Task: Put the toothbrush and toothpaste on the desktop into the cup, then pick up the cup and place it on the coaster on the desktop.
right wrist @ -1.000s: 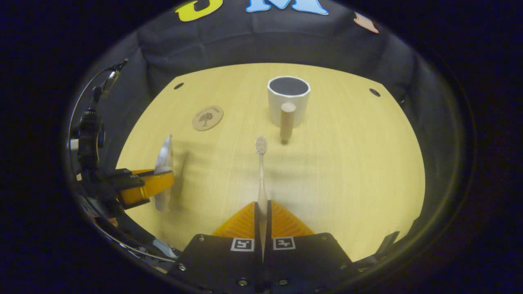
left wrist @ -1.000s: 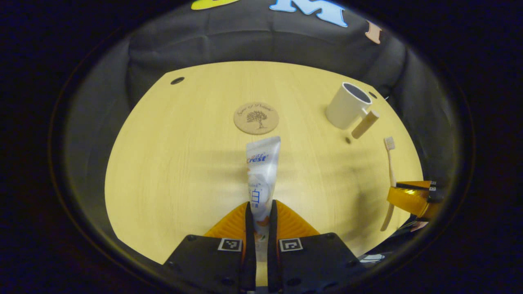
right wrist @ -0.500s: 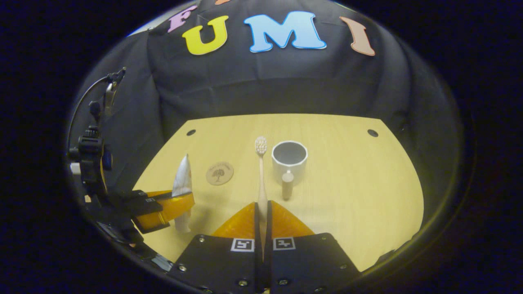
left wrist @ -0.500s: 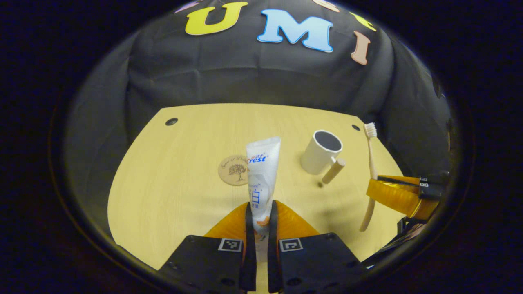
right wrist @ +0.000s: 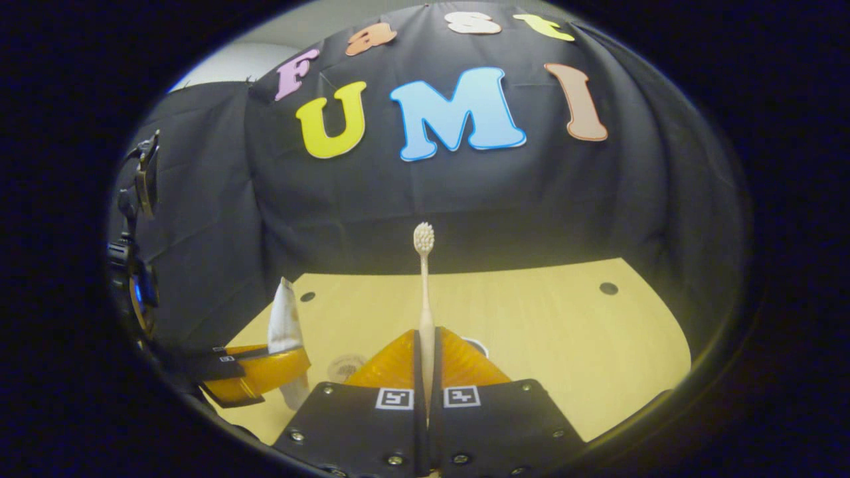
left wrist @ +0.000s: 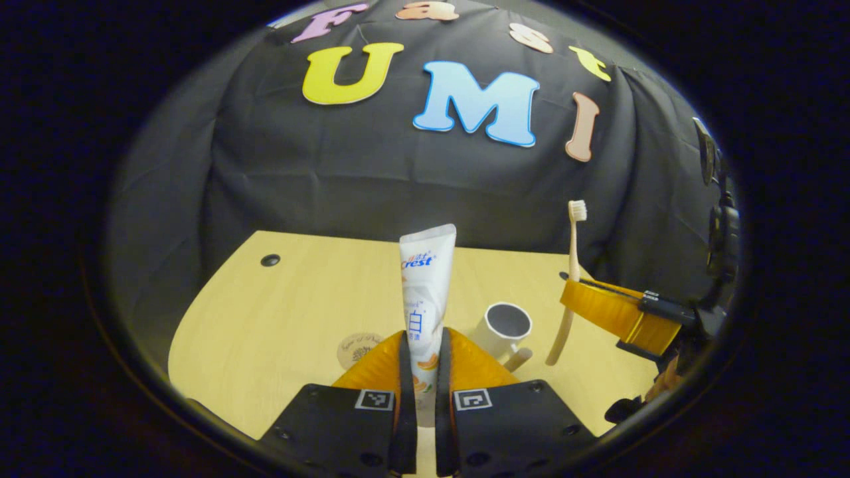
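You have the toothpaste pinched low on its tube in your left claw, both fingers pressing its sides, crimped end pointing up. Your right claw is closed tight on the toothbrush, bristles on top. Since a second ago both have risen well off the desk; the toothpaste and toothbrush then lay low over the wood and now stand against the cloth wall.

In the left gripper view the cup stands upright on the desk, mouth open, handle toward you, just right of the toothpaste. The coaster lies flat left of the cup, partly hidden behind your left claw. Left of the cup the desk is bare out to its curved edge, and beyond the cup it is open up to the wall.
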`<state>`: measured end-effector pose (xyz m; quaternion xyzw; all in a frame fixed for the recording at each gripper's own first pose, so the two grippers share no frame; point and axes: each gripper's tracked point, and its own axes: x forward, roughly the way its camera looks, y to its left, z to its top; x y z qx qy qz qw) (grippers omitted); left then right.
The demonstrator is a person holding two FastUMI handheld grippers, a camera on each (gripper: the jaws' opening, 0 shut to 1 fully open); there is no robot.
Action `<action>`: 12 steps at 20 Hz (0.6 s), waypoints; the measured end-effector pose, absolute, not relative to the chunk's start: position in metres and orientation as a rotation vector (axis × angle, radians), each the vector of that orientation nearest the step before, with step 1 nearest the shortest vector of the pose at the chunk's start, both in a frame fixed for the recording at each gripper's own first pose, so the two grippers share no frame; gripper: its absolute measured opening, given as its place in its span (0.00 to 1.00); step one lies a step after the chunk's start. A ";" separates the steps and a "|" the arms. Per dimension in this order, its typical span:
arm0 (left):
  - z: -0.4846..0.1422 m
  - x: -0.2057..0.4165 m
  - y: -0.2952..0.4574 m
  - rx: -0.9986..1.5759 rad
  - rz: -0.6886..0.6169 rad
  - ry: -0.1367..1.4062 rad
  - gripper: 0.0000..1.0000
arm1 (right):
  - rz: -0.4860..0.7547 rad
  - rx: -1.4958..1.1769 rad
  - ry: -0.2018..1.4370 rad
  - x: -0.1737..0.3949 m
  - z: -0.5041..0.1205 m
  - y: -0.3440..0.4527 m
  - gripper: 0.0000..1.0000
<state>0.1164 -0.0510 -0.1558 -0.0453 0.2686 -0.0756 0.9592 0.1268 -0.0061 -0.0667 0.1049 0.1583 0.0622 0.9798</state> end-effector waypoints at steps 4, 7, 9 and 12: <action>-0.138 0.137 -0.065 -0.129 -0.163 0.468 0.18 | 0.148 0.190 0.230 0.161 -0.057 -0.012 0.02; -0.129 0.145 -0.069 -0.123 -0.163 0.412 0.18 | 0.158 0.180 0.182 0.182 -0.060 -0.014 0.03; -0.128 0.152 -0.071 -0.135 -0.163 0.392 0.18 | 0.169 0.176 0.177 0.194 -0.069 -0.013 0.02; -0.128 0.164 -0.075 -0.151 -0.161 0.387 0.17 | 0.172 0.175 0.196 0.204 -0.092 -0.014 0.02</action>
